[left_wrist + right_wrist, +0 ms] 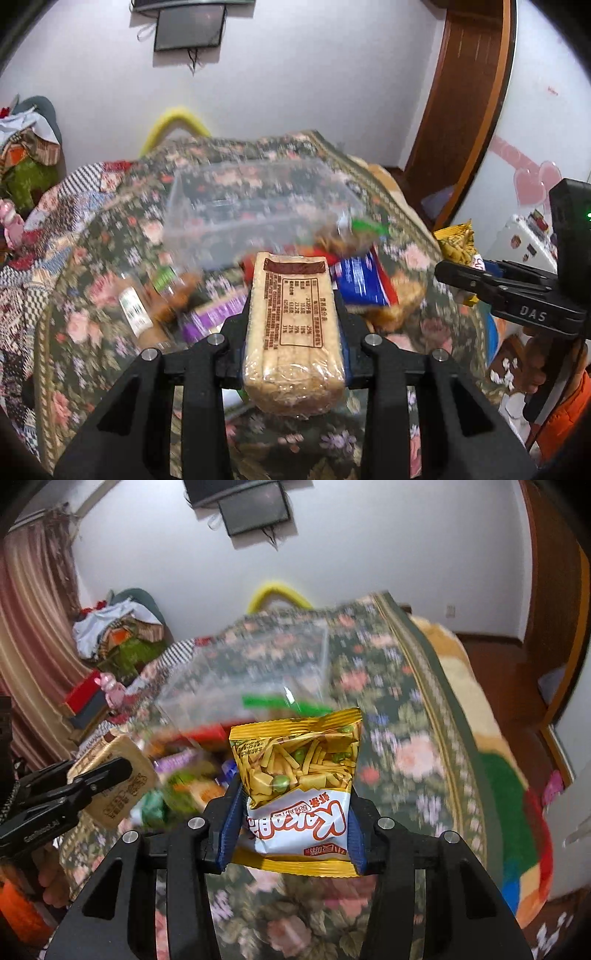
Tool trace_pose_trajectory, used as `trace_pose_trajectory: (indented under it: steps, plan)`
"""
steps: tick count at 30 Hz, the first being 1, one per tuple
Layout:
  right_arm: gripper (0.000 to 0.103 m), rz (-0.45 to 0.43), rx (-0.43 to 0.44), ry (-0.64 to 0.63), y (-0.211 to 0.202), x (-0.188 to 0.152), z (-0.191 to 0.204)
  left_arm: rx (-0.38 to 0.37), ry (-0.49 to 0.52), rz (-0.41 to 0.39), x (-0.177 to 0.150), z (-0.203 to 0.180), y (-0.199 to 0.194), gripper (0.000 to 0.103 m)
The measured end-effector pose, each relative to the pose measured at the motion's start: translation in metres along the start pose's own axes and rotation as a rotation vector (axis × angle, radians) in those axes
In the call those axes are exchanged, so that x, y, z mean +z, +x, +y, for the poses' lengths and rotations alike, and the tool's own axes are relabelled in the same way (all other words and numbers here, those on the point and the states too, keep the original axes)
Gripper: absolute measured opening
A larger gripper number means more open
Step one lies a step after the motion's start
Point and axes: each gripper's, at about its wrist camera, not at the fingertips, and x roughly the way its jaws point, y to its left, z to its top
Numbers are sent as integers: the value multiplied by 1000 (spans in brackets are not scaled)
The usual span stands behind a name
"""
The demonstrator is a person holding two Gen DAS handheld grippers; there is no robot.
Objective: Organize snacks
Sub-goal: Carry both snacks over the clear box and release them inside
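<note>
Biscuit pack (291,332) in left fingers (236,325), clear plastic box (255,210) beyond.

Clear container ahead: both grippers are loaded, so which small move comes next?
Probably carry the left gripper forward over the clear container and release its cracker pack there; the container sits open just beyond it, nearly empty.
</note>
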Motion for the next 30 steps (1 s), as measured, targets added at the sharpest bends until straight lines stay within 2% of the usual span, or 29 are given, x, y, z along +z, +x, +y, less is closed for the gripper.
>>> trace_pose_trajectory:
  steps: [5, 12, 15, 22, 30]
  plan:
    - [44, -93, 22, -41, -6, 30, 14, 43, -7, -87, 28, 14, -13, 35]
    - [44, -161, 38, -81, 3, 61, 29, 62, -20, -143, 65, 34, -13, 35]
    - [44, -170, 46, -87, 7, 70, 35, 57, -40, -142, 79, 44, -5, 35]
    - [44, -167, 57, -82, 30, 89, 38, 94, -34, -129, 102, 59, 24, 35]
    - [44, -85, 43, -66, 82, 104, 34, 127, -52, -63, 119, 81, 74, 35]
